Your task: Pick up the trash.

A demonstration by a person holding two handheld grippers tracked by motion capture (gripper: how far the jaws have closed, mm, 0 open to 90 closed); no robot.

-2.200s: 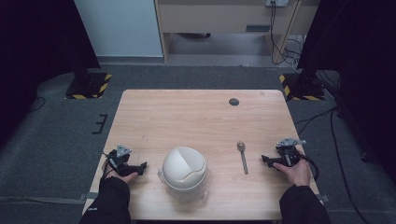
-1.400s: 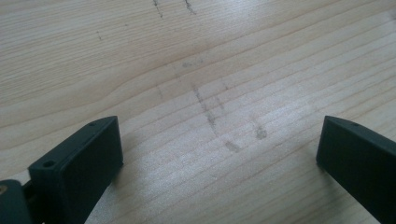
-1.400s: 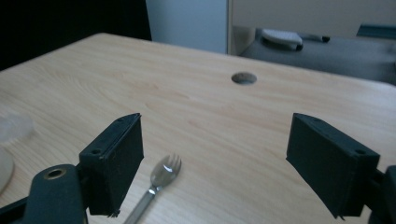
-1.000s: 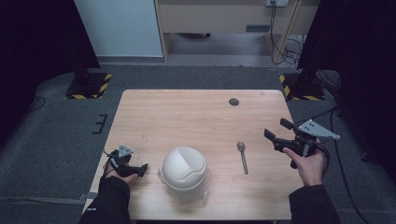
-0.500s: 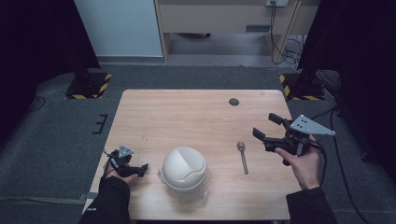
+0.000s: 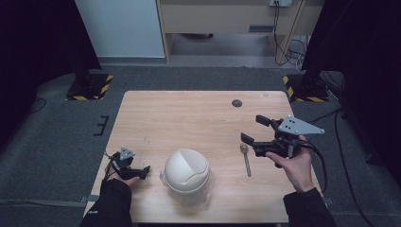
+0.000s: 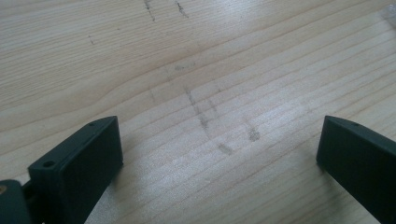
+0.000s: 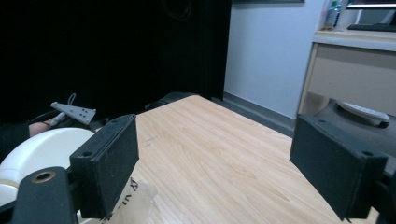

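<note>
Wooden bench (image 6: 189, 118) carries a white dome (image 6: 186, 170) and spoon (image 6: 246, 160); both grippers, left (image 6: 142, 170) and right (image 6: 254, 128), spread their fingers wide, empty.

Wooden table (image 6: 189, 118): white domed container (image 6: 186, 169), spoon (image 6: 246, 160).

Evenly lit pale table (image 6: 189, 118) amid dark surroundings; soft shadows, slight blur, no glare.

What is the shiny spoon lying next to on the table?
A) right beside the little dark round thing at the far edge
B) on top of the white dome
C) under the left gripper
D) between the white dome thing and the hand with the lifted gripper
D: in the high view the spoon lies flat on the table, with the white domed lid on one side and the raised right gripper on the other.
</note>
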